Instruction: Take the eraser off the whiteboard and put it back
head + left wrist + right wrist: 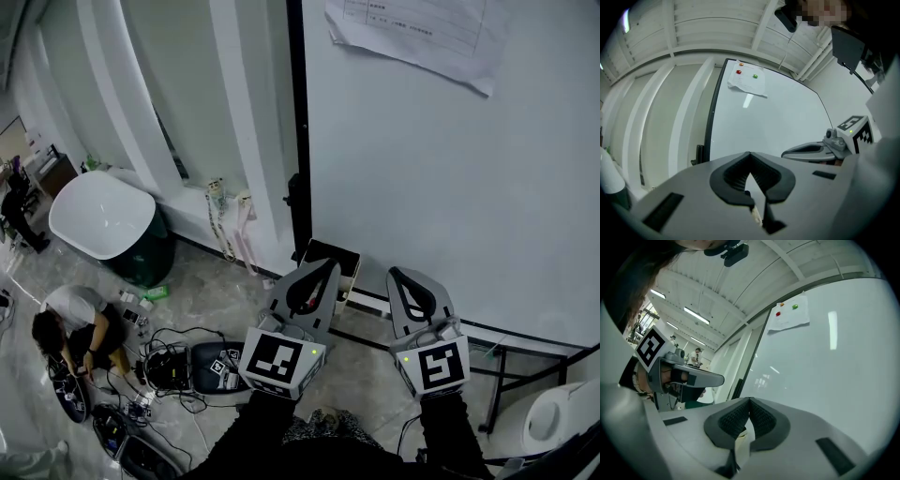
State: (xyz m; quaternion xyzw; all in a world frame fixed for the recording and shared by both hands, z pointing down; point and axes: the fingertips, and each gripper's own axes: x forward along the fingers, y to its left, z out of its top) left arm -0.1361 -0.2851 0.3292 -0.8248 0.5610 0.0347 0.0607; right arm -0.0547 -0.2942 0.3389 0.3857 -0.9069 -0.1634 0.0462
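Head camera looked steeply down past the left gripper (322, 270) and right gripper (401, 277) at the whiteboard (450, 169). Each gripper camera sat close behind its jaws, facing the whiteboard; I saw the pinned sheet (412, 33) in all three.

Ahead, the bare face of the whiteboard (450, 187) is open for me to reach. A pinned paper (412, 33) takes its top, a black frame (298, 122) bounds its left, and cables (173, 361) clutter the floor (225, 300) lower left.
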